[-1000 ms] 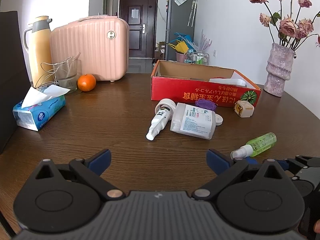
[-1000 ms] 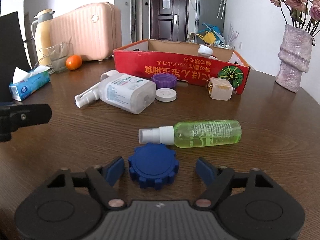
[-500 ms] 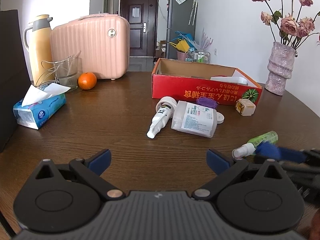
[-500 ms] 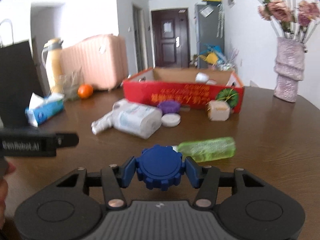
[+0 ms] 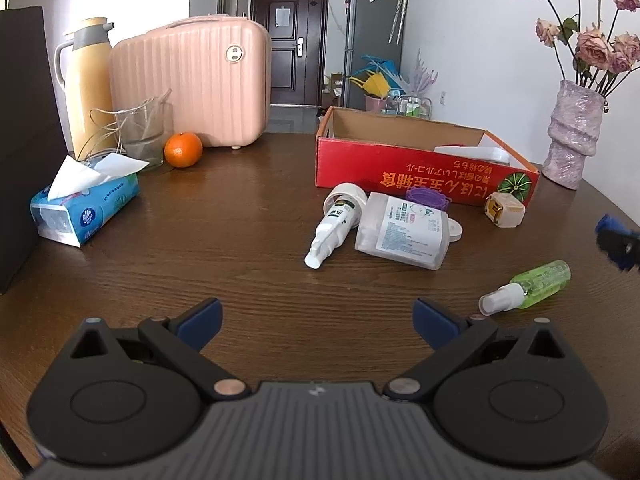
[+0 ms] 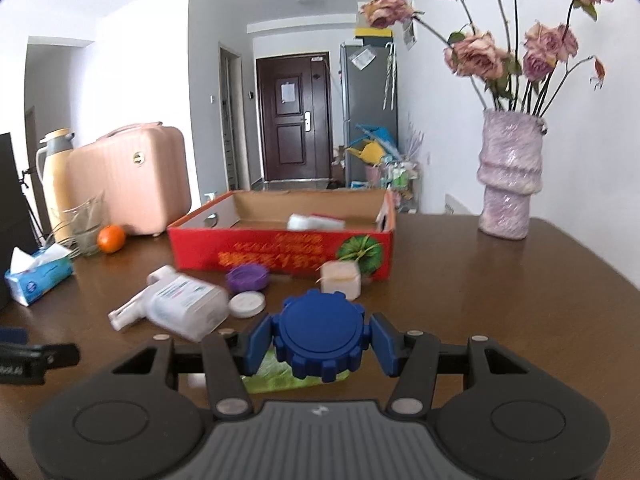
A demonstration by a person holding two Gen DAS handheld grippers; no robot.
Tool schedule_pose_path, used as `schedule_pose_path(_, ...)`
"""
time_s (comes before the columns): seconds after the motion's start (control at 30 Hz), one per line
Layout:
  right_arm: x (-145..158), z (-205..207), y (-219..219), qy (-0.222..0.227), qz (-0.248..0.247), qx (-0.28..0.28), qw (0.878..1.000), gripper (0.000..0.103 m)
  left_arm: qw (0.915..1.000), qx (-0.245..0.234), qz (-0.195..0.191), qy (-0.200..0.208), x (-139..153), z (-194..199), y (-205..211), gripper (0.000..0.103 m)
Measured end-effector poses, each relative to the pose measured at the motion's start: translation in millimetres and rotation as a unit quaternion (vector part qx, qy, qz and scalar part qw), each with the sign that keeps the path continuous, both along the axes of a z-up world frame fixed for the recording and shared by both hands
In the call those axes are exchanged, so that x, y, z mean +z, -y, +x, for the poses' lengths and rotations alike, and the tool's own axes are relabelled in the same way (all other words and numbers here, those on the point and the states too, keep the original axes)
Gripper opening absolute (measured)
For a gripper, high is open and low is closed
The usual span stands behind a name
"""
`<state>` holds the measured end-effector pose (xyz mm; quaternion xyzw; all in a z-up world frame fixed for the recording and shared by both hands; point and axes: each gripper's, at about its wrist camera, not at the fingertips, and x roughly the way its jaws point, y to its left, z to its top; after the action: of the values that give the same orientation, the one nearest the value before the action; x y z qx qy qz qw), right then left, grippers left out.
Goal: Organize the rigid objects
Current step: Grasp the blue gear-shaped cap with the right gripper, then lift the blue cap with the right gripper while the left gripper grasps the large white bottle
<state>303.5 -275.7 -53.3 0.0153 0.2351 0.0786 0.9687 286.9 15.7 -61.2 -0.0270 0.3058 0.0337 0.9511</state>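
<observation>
Left claw point(image 5: 316, 314) spread wide over bare counter point(image 5: 248, 240), nothing between its blue pads, nothing touched. Right claw point(image 6: 320, 338) clamped on a blue toothed cap point(image 6: 320, 334), one pad pressed to each side, cap lifted clear of the counter and seated squarely between the fingertips. Just in front of that cap, from left to right: one white nozzle bottle point(image 6: 136, 308), one clear labelled bottle point(image 6: 188, 306) lying on its side and touching the nozzle bottle, one purple lid point(image 6: 247, 277), one white lid point(image 6: 247, 304), one cream cube point(image 6: 341, 280). Directly under the held cap, one green spray bottle point(image 6: 272, 376), mostly hidden there; plain in the left wrist view, lying flat to the right of the left claw. Behind the lids, one red cardboard box point(image 6: 280, 254), open on top, with a white item inside, too blurred to name. At far left, one tissue pack point(image 6: 38, 276), one orange point(image 6: 111, 238), one glass point(image 6: 82, 224). At far right, one vase point(image 6: 510, 184) of dried roses.
</observation>
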Motion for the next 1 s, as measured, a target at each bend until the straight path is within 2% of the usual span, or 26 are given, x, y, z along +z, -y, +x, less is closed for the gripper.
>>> schedule_pose_path(0.27, -14.6, 14.4, 19.1, -0.009, 0.030, -0.015, 0.999, 0.053, 1.0000, -0.003, 0.007, -0.004, -2.3, 5.4, 3.5, 0.103)
schedule_pose_path(0.6, -16.7, 11.4, 27.8, -0.009, 0.055, -0.023, 0.998, 0.053, 0.9987, -0.044, 0.024, -0.008, 5.5, 24.0, 31.3, 0.103)
schedule_pose_path(0.8, -18.0, 11.4, 32.7, -0.007, 0.061, -0.036, 0.997, 0.053, 0.9952, -0.076, 0.061, 0.004, 17.9, 61.4, 57.7, 0.103)
schedule_pose_path(1.0, -27.4, 19.7, 35.6, -0.023, 0.057, -0.044, 0.997, 0.053, 0.9939, -0.084, 0.071, 0.005, 7.7, 99.8, 75.7, 0.103)
